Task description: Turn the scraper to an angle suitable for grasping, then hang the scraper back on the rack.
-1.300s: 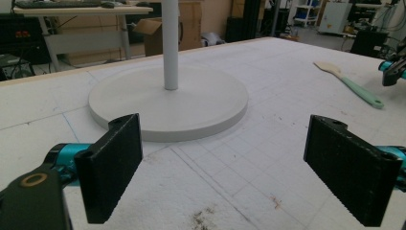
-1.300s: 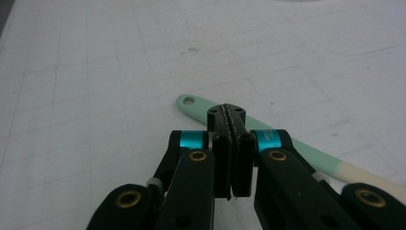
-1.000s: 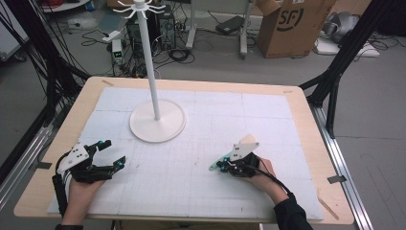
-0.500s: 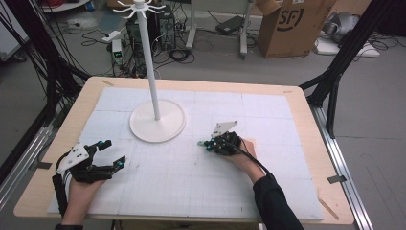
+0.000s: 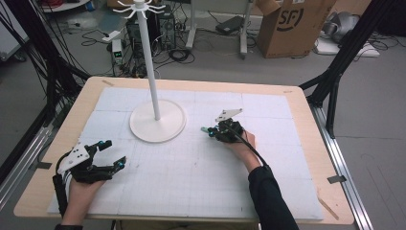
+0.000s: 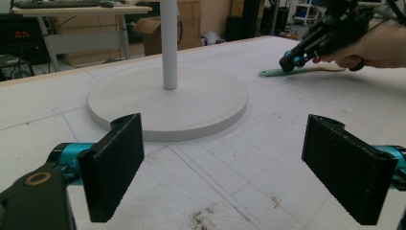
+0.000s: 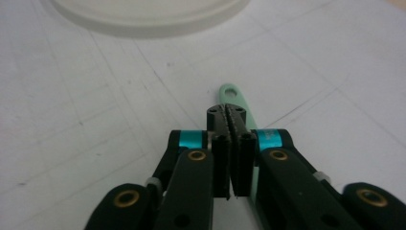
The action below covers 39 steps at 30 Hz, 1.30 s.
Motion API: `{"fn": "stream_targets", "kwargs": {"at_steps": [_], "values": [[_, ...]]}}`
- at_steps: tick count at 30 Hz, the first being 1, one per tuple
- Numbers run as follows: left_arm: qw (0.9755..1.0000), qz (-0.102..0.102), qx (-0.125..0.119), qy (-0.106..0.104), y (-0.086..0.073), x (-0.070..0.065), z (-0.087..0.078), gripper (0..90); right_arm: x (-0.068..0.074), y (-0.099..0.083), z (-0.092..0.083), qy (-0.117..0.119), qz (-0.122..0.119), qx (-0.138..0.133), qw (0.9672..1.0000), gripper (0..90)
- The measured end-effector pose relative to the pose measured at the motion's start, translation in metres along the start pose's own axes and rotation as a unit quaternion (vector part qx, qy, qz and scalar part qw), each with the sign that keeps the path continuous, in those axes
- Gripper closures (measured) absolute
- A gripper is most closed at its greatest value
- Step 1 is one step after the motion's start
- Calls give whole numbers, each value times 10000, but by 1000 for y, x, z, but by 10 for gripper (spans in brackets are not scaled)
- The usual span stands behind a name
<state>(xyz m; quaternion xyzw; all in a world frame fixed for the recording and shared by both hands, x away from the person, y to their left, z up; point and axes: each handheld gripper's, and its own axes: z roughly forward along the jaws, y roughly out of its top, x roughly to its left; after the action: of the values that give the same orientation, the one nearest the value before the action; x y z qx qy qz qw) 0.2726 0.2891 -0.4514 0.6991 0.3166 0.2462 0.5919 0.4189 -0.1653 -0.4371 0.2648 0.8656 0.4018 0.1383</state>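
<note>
A white stand (image 5: pixel 152 67) with hooks at its top rises from a round base (image 5: pixel 170 127) on the white mat. A flat pale-green utensil handle (image 7: pixel 230 92) lies on the mat to the right of the base (image 7: pixel 143 19). My right gripper (image 7: pixel 232 112) is shut, pad against pad, with its tips low over this handle, which runs on underneath them. The left gripper view shows that right gripper (image 6: pixel 289 61) touching the green handle (image 6: pixel 273 73). At the mat's front left, my left gripper (image 5: pixel 115 153) is open and holds nothing. It faces the base (image 6: pixel 191 105).
The gridded white mat (image 5: pixel 191 182) covers a wooden table (image 5: pixel 297 96). Black frame legs (image 5: pixel 335 81) stand at the table's sides. Beyond the far edge, on the floor, are a cardboard box (image 5: pixel 292 24) and cables.
My right gripper has moved forward and left, toward the stand's base, and the green handle's tip has stayed just ahead of it. The left gripper has not moved.
</note>
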Motion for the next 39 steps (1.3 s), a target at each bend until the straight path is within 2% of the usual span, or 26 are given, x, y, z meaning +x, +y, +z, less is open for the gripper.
{"fn": "stream_targets", "kwargs": {"at_steps": [2, 3, 4, 5, 6, 7, 8, 9, 10, 11, 12, 13, 14, 15, 16, 17, 18, 19, 21, 22, 24, 26, 31, 35, 39], "values": [[10000, 15, 0, 7, 0, -1, 0, 151, -3, 2, -13, 49, 56, -271, 9996, 772], [10000, 27, 2, 15, 0, -1, 0, 151, -3, 2, -13, 49, 56, -271, 9996, 772], [10000, 38, 8, 18, 0, -1, 0, 151, -3, 3, -21, 58, 86, -399, 9991, 742], [10000, 38, 8, 18, 0, -1, 0, 151, -3, 1, -40, 62, 138, -582, 9982, 665], [10000, 30, 3, 18, 0, -1, 0, 151, -3, 1, -40, 62, 138, -582, 9982, 665], [10000, 27, 4, 21, 0, -1, 0, 151, -3, -2, -49, 1, 161, -674, 9976, 641], [10000, 19, 5, 23, 0, -1, 0, 151, -3, -10, -69, -46, 215, -900, 9957, 609], [10000, 17, 3, 17, 0, -1, 0, 151, -3, -10, -69, -46, 215, -900, 9957, 609], [10000, 22, 4, 25, 0, -1, 0, 151, -4, -20, -85, -98, 382, -1031, 9939, 533], [10000, 25, 5, 32, 0, -1, 0, 151, -4, -20, -85, -98, 382, -1031, 9939, 533], [10000, 34, 13, 28, 0, -1, 0, 151, -3, -33, -100, -368, 309, -1286, 9905, 506], [10000, 29, 2, 31, 0, -1, 0, 151, -3, -33, -100, -368, 309, -1286, 9905, 506], [10000, 27, 1, 24, 0, -1, 0, 151, -2, -40, -106, -417, 356, -1310, 9899, 482], [10000, 28, 2, 20, 0, -1, 0, 151, -3, -54, -117, -531, 378, -1440, 9874, 431], [10000, 25, 2, 18, 0, -1, 0, 151, -3, -54, -117, -531, 378, -1440, 9874, 431], [10000, 25, 0, 18, 0, -1, 0, 150, -2, -69, -126, -615, 484, -1619, 9837, 383], [10000, 22, 0, 17, 0, -1, 0, 150, -2, -69, -126, -615, 484, -1619, 9837, 383], [10000, 18, 0, 15, 0, -1, 0, 151, -3, -77, -130, -599, 527, -1701, 9822, 353], [10000, -2, -4, 12, 0, 0, 0, 150, -3, -90, -137, -741, 607, -1821, 9786, 295], [10000, -6, -10, 11, 0, 0, 0, 150, -3, -95, -140, -756, 710, -1828, 9777, 273], [10000, -10, -11, 14, 0, 0, 0, 150, -5, -104, -144, -896, 928, -1893, 9734, 222], [10000, -7, -8, 26, 0, 0, 0, 150, -5, -112, -147, -1025, 982, -1940, 9707, 215], [10000, -45, -8, 39, 0, 1, 0, 150, -6, -122, -151, -1091, 956, -1897, 9711, 216], [10000, -55, 1, 32, 0, 1, 0, 150, -5, -120, -154, -967, 821, -2052, 9704, 275], [10000, -67, -8, 28, 0, 1, 0, 150, -6, -117, -154, -943, 803, -2065, 9706, 287]]}}
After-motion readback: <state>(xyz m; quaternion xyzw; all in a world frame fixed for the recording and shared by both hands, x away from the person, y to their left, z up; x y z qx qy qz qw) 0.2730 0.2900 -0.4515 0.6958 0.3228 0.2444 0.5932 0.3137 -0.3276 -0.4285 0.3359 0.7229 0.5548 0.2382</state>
